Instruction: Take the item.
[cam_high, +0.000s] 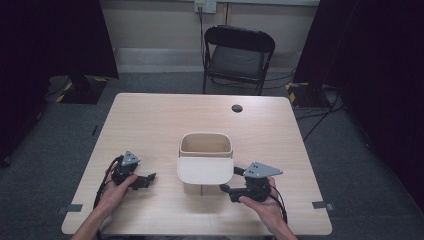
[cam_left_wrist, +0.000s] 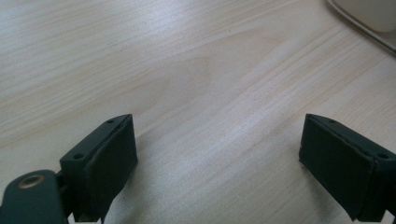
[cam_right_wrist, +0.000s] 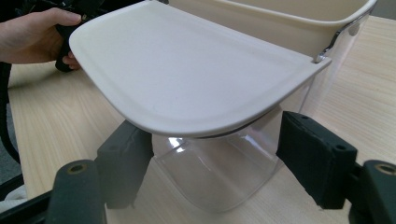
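The table (cam_high: 150, 125) is pale wood with a matt grain. The bin (cam_right_wrist: 219, 172) has clear glossy plastic walls and a cream, smooth matt lid (cam_right_wrist: 187, 70).

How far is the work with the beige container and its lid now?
Done: the lid is hinged open, level. In hand: the open right gripper has its jaws either side of the container's clear front wall, under the lid. Left: closing on something; the open left gripper rests over bare table.
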